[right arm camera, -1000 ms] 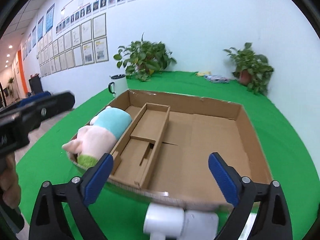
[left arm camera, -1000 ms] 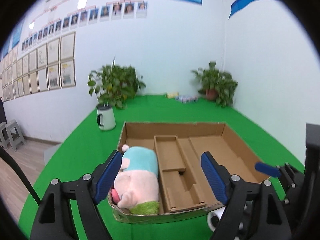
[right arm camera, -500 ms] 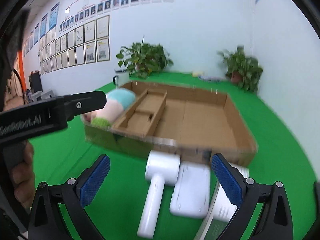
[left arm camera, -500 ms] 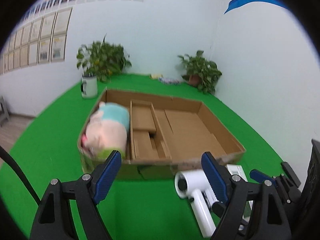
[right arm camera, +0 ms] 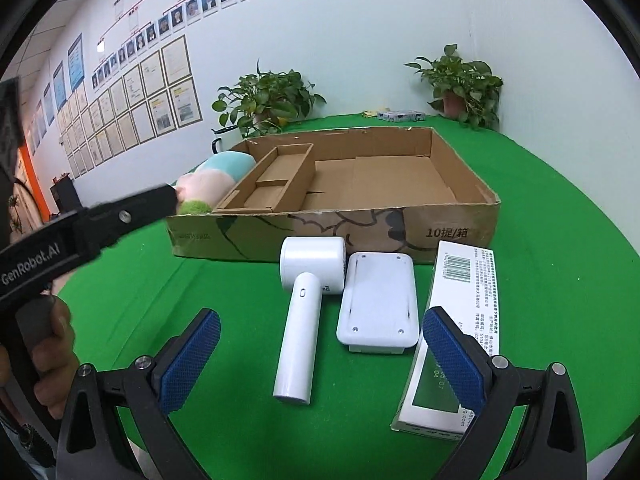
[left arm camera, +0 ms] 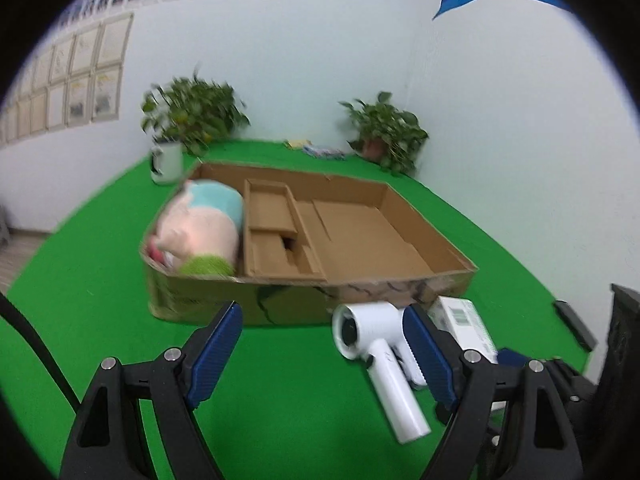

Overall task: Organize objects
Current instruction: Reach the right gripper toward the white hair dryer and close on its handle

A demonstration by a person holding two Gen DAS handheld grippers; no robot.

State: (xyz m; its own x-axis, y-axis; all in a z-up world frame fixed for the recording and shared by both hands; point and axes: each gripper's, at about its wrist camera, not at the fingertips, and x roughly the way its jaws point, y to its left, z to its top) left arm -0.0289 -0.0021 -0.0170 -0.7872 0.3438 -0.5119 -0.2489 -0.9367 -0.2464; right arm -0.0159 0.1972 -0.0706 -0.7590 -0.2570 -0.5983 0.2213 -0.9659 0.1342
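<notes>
A shallow cardboard box (right arm camera: 452, 228) (left arm camera: 280, 304) lies on the green table. A pink and teal plush pig (left arm camera: 200, 224) (right arm camera: 208, 180) lies in its left compartment. In front of the box lie a white hair dryer (right arm camera: 304, 312) (left arm camera: 380, 356), a flat white device (right arm camera: 378, 304) and a white carton with a barcode (right arm camera: 460, 320) (left arm camera: 464, 320). My right gripper (right arm camera: 320, 360) is open and empty, just above the dryer's handle. My left gripper (left arm camera: 320, 356) is open and empty, in front of the box and left of the dryer.
A white mug (left arm camera: 166, 162) stands behind the box at the left. Two potted plants (right arm camera: 268, 104) (right arm camera: 464, 84) stand at the back by the wall, with small packets (right arm camera: 400, 115) between them. The left tool's body (right arm camera: 80, 236) crosses the right wrist view.
Both grippers have pulled back from over the box toward the table's front. The hair dryer, white device and carton have come into full view. Both stayed open.
</notes>
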